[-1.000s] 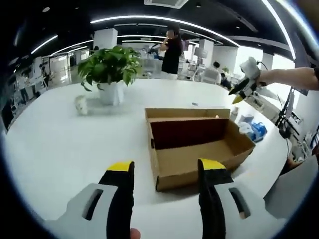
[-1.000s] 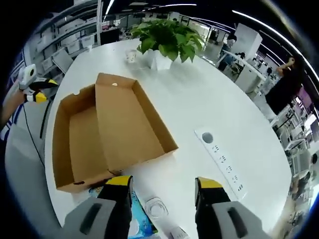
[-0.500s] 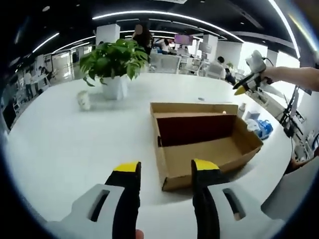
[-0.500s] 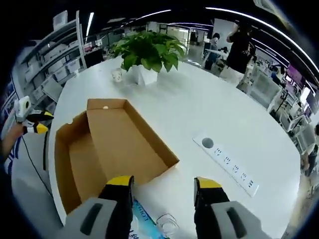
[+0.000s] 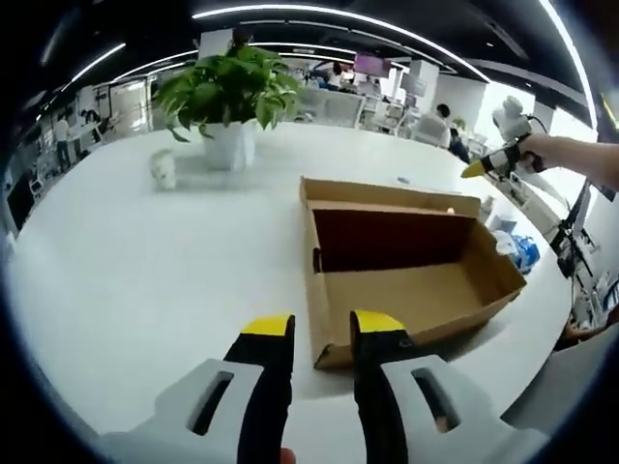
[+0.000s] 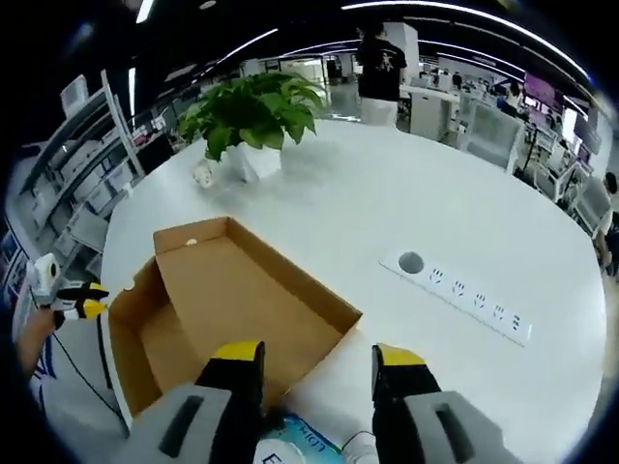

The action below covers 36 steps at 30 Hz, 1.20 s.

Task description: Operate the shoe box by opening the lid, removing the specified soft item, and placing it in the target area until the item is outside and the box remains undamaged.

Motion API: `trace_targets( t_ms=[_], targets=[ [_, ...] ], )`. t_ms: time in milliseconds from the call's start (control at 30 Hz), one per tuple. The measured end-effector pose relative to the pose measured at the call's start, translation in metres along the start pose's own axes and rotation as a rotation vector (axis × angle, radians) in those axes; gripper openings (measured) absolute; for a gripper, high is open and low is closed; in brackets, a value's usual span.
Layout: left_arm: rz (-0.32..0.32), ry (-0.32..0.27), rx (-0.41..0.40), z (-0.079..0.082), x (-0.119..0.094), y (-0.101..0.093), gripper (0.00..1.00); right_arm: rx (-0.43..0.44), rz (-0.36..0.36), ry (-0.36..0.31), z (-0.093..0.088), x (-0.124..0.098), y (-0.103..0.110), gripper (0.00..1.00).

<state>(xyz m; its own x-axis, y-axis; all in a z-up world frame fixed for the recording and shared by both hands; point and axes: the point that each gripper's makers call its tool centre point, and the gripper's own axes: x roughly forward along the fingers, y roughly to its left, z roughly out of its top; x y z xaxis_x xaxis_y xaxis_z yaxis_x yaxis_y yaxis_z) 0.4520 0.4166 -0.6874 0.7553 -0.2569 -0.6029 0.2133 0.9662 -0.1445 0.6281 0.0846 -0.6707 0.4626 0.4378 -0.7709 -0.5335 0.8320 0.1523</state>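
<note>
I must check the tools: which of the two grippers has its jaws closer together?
The left gripper: its yellow-tipped jaws leave only a narrow gap in front of the cardboard box. The right gripper has a clearly wider gap.

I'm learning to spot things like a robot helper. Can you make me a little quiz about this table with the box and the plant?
1. True or false: the cardboard shoe box is open, with nothing visible inside it.
2. What stands next to the potted plant on the white table?
A. a red ball
B. a small white cup
C. a book
3. Fill in: in the right gripper view, the long white thing with sockets lying past the box is a power ____.

Key
1. True. The inside looks bare in both views.
2. B
3. strip

Bonus look: the left gripper has its jaws fairly close together, and the right gripper has a clear gap; neither holds anything.
</note>
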Motion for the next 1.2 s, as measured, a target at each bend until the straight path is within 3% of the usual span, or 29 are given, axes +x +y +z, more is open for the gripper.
trace_targets(
  t_ms=[133,267,567,733,900,1100,1200],
  targets=[
    [-0.004,0.012,-0.022,-0.005,0.004,-0.002,0.17,0.042,-0.024,-0.033,0.005,0.004,-0.004,0.32],
    [-0.001,0.016,-0.025,-0.008,0.009,-0.005,0.12,0.107,-0.05,-0.034,0.004,0.012,-0.009,0.31],
    [0.042,0.022,-0.131,-0.015,0.017,0.0,0.04,0.211,-0.111,-0.032,-0.004,0.033,-0.017,0.27],
    [0.088,0.013,-0.11,-0.014,0.018,0.0,0.03,0.227,-0.122,-0.035,-0.009,0.044,-0.012,0.25],
    [0.114,0.004,-0.099,-0.015,0.018,0.003,0.02,0.239,-0.142,0.013,-0.022,0.051,-0.009,0.24],
    [0.118,0.007,-0.103,-0.015,0.018,0.003,0.01,0.266,-0.145,0.058,-0.033,0.052,-0.008,0.05],
    [0.117,0.0,-0.112,-0.015,0.018,0.004,0.01,0.275,-0.15,0.055,-0.032,0.052,-0.007,0.04]
  ],
)
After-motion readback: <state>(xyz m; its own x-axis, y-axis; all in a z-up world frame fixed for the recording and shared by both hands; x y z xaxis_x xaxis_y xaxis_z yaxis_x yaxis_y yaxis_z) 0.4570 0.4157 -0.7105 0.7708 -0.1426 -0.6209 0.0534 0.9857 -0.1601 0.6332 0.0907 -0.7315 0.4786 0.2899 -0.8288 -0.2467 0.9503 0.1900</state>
